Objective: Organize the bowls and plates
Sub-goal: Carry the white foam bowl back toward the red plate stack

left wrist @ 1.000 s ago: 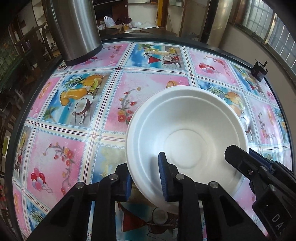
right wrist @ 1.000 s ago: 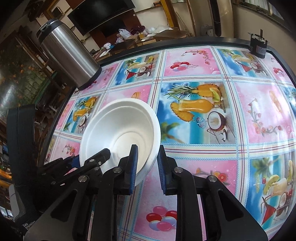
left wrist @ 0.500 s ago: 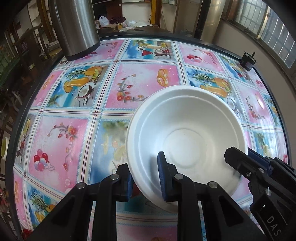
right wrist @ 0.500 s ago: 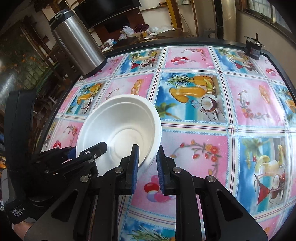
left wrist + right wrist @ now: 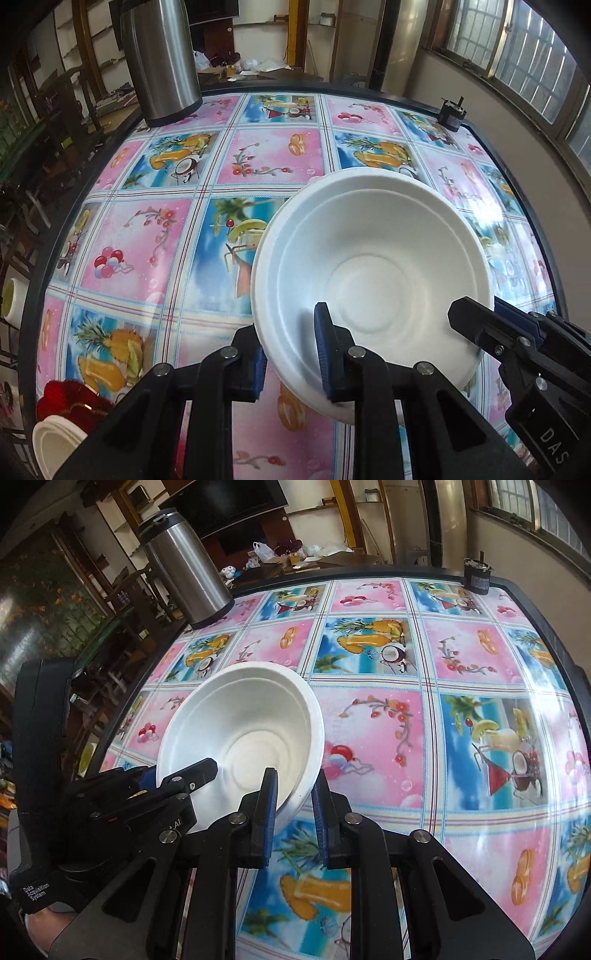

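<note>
The bowl (image 5: 373,273) hangs tilted above the near middle of the desk (image 5: 258,155), its near rim clamped by both the left hand-held gripper (image 5: 290,354) and the right hand-held gripper (image 5: 293,805). Move both together to keep it level. More white dishes (image 5: 55,439), perhaps plates, lie near left beside something red; the steel flask (image 5: 159,59) stands far left, well clear.

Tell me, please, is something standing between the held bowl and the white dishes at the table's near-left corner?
Nothing visible does. The bowl is gripped by both the left gripper and right gripper; only bare tablecloth lies toward the white dishes.
</note>
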The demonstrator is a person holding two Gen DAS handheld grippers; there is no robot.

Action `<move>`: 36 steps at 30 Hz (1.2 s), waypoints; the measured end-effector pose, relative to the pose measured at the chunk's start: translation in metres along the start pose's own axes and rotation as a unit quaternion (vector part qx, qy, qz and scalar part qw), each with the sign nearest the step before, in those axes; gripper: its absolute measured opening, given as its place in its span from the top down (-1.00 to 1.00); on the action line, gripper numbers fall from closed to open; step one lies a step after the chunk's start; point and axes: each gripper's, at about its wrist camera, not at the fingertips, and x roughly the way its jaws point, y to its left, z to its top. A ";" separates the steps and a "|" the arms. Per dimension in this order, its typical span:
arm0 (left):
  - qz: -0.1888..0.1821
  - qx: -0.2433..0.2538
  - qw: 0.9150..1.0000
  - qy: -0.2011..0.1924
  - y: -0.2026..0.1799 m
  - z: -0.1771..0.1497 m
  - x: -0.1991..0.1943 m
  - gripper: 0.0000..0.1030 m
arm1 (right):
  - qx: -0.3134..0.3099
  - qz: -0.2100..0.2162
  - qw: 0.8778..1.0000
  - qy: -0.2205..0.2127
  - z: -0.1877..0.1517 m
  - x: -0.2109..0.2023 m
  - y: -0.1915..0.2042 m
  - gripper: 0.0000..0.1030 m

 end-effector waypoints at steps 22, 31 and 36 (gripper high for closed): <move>0.010 -0.006 0.998 -0.070 0.018 -0.099 -0.068 0.57 | -0.019 0.038 0.999 -0.014 -0.097 -0.063 0.039 0.65; 0.015 0.003 0.996 -0.087 0.017 -0.112 -0.078 0.57 | -0.022 0.033 0.999 -0.020 -0.114 -0.076 0.046 0.65; 0.018 0.008 0.995 -0.100 0.015 -0.119 -0.085 0.57 | -0.025 0.030 0.999 -0.024 -0.122 -0.084 0.047 0.65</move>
